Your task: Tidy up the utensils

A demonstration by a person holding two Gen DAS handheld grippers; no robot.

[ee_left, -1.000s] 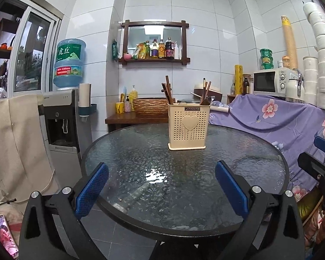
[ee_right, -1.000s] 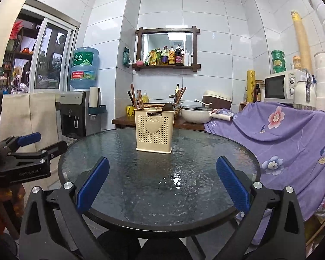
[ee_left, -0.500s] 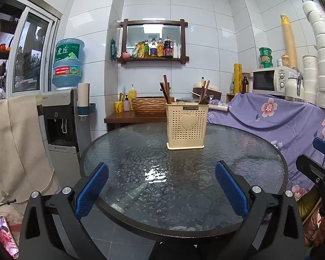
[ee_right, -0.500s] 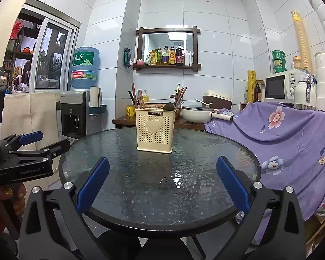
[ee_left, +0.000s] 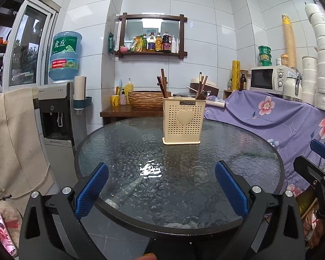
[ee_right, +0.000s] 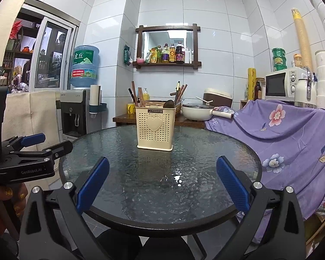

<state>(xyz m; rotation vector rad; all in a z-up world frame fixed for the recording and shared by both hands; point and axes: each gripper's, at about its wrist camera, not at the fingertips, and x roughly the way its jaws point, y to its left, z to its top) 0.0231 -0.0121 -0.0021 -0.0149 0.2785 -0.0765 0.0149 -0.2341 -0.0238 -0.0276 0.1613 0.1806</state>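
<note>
Holder with utensils stands ahead of both tongs, well apart. Left tongs wide, empty; right tongs same. Risk: pull on tall chopsticks may tip light holder on smooth glass table.

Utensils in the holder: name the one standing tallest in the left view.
The reddish-brown chopstick in the left cluster; its tip rises above every other utensil in the beige holder.

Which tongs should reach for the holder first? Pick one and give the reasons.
Hard to separate. Both tongs, left and right, are open, empty and short of the holder. Slight edge to the right: the holder sits nearer its view's centre, but right of centre in the left view.
</note>
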